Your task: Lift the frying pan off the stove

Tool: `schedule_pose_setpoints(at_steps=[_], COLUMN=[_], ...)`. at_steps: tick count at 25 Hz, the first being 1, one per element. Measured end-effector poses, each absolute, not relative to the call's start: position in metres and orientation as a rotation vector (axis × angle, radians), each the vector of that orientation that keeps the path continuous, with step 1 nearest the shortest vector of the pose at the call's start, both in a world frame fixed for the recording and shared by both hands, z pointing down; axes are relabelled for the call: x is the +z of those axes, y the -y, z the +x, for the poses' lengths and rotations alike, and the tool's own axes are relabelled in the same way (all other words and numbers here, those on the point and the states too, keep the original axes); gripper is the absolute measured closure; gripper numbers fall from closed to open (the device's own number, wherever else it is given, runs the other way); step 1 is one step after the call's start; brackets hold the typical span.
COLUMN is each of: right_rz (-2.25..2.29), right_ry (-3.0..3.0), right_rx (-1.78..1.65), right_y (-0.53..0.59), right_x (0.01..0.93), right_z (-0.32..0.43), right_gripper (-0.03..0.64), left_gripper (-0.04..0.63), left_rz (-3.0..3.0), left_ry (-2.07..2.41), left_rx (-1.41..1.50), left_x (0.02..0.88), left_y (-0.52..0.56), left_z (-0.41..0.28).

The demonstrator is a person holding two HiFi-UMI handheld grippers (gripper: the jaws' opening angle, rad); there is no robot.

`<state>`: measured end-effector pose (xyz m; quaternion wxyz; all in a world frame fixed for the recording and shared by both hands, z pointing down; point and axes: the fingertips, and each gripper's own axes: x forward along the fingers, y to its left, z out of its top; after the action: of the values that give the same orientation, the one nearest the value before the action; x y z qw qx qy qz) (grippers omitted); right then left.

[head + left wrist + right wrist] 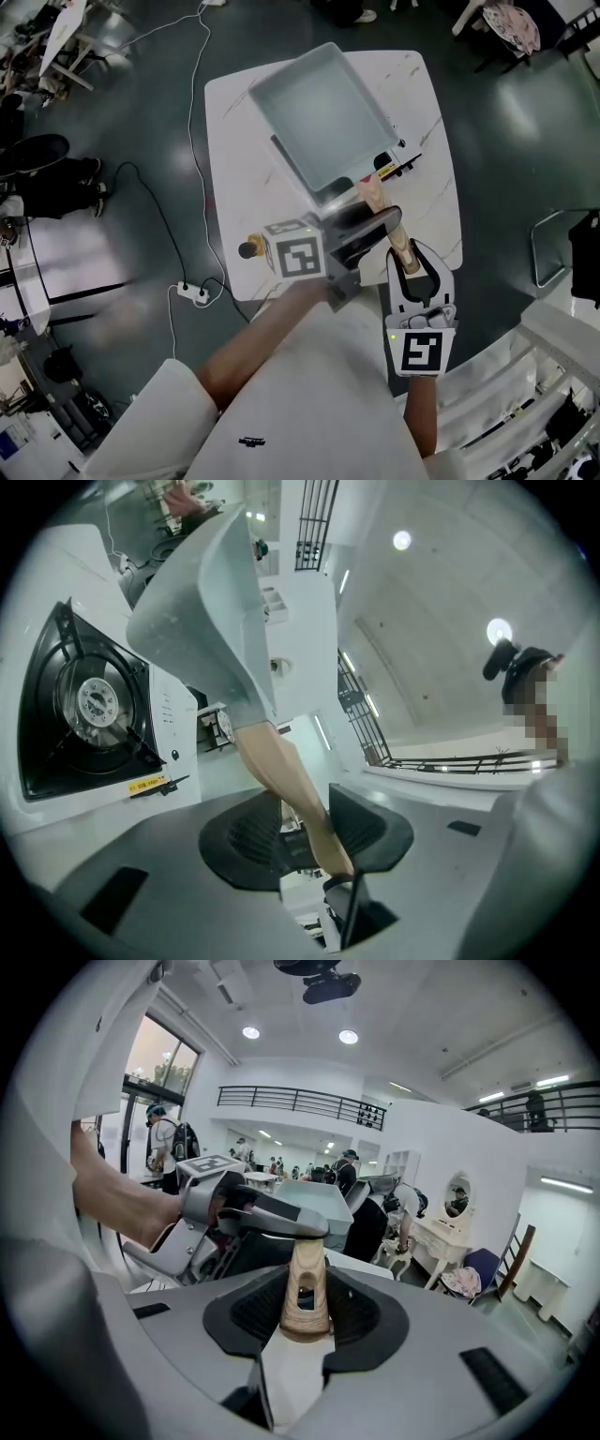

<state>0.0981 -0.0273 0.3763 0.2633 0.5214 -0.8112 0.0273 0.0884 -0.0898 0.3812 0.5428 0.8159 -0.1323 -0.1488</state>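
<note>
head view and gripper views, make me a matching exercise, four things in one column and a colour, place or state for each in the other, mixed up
Things:
1 frying pan
2 handle
3 stove
4 power strip

Descriptions:
A lying on the dark floor
B light wood, clamped between jaws
C white and black, nothing resting on it
D pale grey, square, held up in the air

Pairs: 1-D, 2-B, 3-C, 4-A
</note>
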Motion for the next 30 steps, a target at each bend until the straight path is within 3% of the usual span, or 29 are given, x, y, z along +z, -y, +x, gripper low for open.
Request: schedule_pose_setpoints(at_steps=[30], right_rz=[1.533], right_ry=[2.255], right_rx=[0.010], right_y=[-0.010], right_x=[0.317], right_z=[0.053], right_gripper=[0.502], left_gripper=[0.440], left_rz=[2.105], left_ry=[0.303], left_rx=[-0.346], left_x=[0.314], left_y=[0.053], left_z=[0.044])
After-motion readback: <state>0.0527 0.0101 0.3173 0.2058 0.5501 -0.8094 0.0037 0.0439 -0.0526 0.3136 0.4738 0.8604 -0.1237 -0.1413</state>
